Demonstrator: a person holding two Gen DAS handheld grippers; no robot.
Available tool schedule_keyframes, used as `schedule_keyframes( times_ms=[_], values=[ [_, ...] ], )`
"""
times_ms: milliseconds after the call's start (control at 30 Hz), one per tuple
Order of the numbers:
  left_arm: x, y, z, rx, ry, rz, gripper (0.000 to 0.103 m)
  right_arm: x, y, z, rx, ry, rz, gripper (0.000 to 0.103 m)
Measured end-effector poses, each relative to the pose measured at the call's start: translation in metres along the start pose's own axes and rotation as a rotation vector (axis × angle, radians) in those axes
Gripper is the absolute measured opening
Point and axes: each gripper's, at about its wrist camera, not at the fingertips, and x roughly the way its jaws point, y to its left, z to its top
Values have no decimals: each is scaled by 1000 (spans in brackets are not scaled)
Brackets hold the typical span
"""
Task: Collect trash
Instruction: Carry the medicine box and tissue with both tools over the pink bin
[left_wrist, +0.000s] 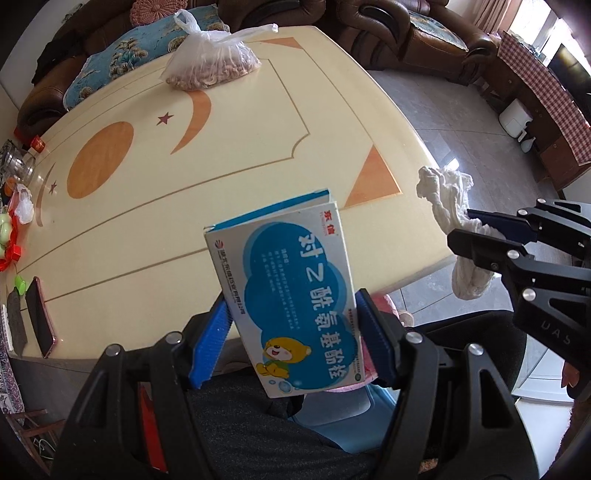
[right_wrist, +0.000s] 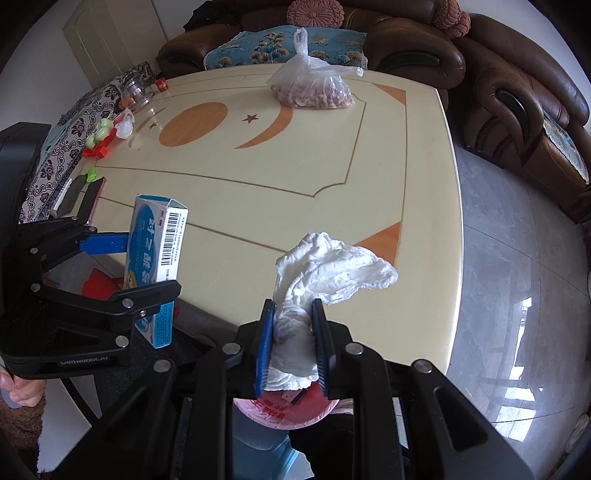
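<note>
trash in both grippers, lifted clear of the table's near edge

medicine box sits clamped upright between the wide-set jaws of the left gripper, gripped by its narrow sides so the printed face shows; crumpled white tissue is pinched in the nearly shut right gripper, its loose end hanging free by the near right corner of the table. both are held above a pink-lined bin just off that edge, likely for dropping. a tied bag of nuts rests by the far edge, a phone at the left edge.
</note>
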Motion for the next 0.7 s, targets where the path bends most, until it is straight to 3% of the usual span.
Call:
schedule_keyframes(
  times_ms=[367,700],
  values=[
    [24,-16,-46,14,21,-23,66,11,21,-50,-17,11,32,21],
    [60,-17,-74,6,51,-31,66,37,26,-78,-58,13,-33,21]
  ],
)
